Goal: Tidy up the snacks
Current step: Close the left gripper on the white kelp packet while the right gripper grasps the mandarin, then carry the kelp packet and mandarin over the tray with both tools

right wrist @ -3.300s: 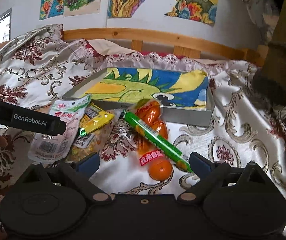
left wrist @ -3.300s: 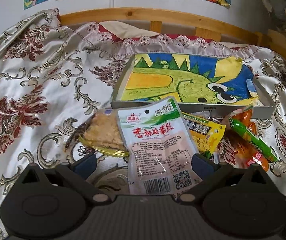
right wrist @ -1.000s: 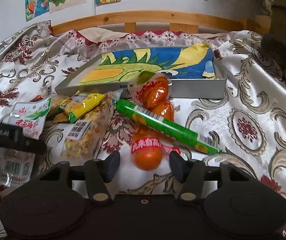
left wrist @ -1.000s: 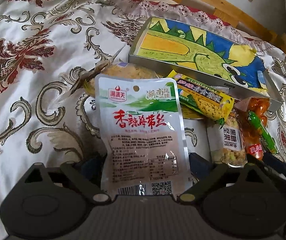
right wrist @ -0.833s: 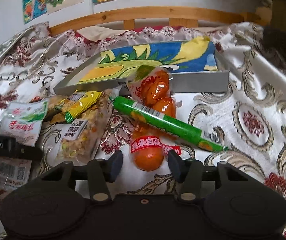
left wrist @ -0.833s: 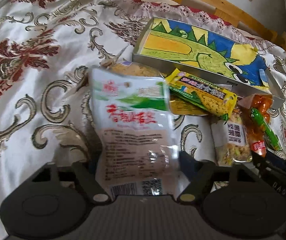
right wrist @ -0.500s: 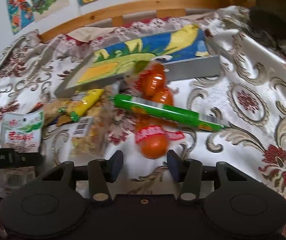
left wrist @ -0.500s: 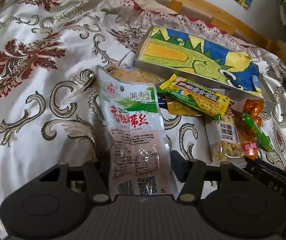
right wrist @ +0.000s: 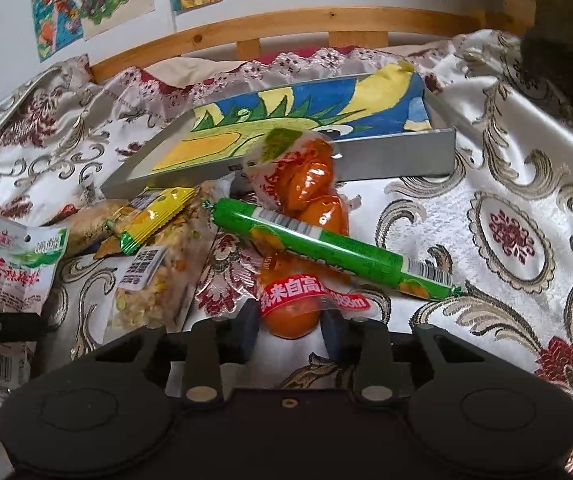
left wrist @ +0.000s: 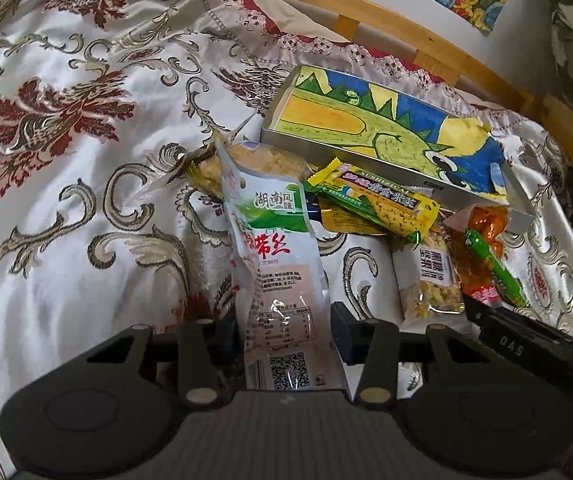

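The seaweed snack pouch [left wrist: 274,264], white with a green band and red characters, stands nearly on end in the left gripper [left wrist: 282,330], whose two fingers are pinched against its lower edges just above the QR code. From the right wrist view the same pouch [right wrist: 18,260] shows at the far left, lifted off the cloth with the dark bar of the left gripper across it.

The bag of oranges [right wrist: 298,240] lies lengthwise toward the right gripper [right wrist: 288,330]; its near end, the fruit below the red label band, sits between the two fingertips, which press on either side of it (the bag looks gripped, though it lies on the cloth). A green sausage stick [right wrist: 330,252] rests diagonally across the bag, touching it.

Left of the oranges lies a clear packet of mixed nuts and beans [right wrist: 158,276], and partly on top of that a yellow corn-print bar [right wrist: 154,216]. Behind the bar, a rice-cracker packet [left wrist: 246,164] rests on the cloth, partly hidden by the pouch.

Just behind the heap sits a shallow grey tray [right wrist: 398,152] lined with a crayon drawing of a green spiky creature, its front wall touching the far end of the orange bag. Everything lies on a satin brocade bedspread [left wrist: 66,200], cream with dark red flowers, with a wooden bed rail [right wrist: 286,20] beyond.
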Demonstrator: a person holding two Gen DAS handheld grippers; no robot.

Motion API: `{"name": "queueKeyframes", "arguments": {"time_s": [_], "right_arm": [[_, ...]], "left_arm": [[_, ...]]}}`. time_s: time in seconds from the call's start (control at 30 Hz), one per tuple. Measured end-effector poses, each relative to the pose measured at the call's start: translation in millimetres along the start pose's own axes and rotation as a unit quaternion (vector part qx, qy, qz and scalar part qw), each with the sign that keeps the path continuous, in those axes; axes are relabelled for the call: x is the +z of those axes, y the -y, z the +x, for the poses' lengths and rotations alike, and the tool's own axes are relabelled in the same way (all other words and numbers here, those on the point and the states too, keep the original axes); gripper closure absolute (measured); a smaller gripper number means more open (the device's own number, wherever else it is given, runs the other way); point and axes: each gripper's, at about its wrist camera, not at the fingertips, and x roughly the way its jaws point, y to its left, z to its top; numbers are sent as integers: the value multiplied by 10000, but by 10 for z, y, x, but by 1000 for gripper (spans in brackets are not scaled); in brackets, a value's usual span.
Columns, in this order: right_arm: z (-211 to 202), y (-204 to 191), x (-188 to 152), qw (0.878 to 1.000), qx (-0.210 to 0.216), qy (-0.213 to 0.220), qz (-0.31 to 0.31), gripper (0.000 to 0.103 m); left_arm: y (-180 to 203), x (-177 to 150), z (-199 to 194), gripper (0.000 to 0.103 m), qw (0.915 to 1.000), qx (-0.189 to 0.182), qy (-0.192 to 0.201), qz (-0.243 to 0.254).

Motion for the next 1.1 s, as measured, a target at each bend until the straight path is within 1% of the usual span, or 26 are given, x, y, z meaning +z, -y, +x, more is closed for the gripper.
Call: {"name": "queueKeyframes", "arguments": {"time_s": [0.27,0.5,0.67,0.8,0.87,0.93,1.03,1.1], "right_arm": [[-325,-124,-99,9974,438,-361,448,68],[-560,-233,-227,9924,761,-607,749,68],[-716,-233,-297,9864,1012,-725,1077,68],[-816,-305,-368,9888,963,-725,884,68],[-827,-365,-379,9910,909,-719,665,68],[-782,-433,-409,9922,892,-792,363,66],[-691,-496,-464,9911,961,-907,189,65],[-679,-532,-477,9931,847,-815,26,68]], "left_arm": [[35,-101,-139,54,9999,-106,-13,-45],[122,-188,-263,54,9996,-264,-38,6],[148,-222,-360,54,9994,-332,-16,-13],[164,-248,-415,54,9994,-356,-1,-12],[168,-265,-433,54,9993,-361,8,-13],[165,-277,-428,54,9994,-353,-20,-13],[149,-296,-423,54,9993,-356,-46,-73],[146,-299,-439,54,9993,-367,-33,-94]]}}
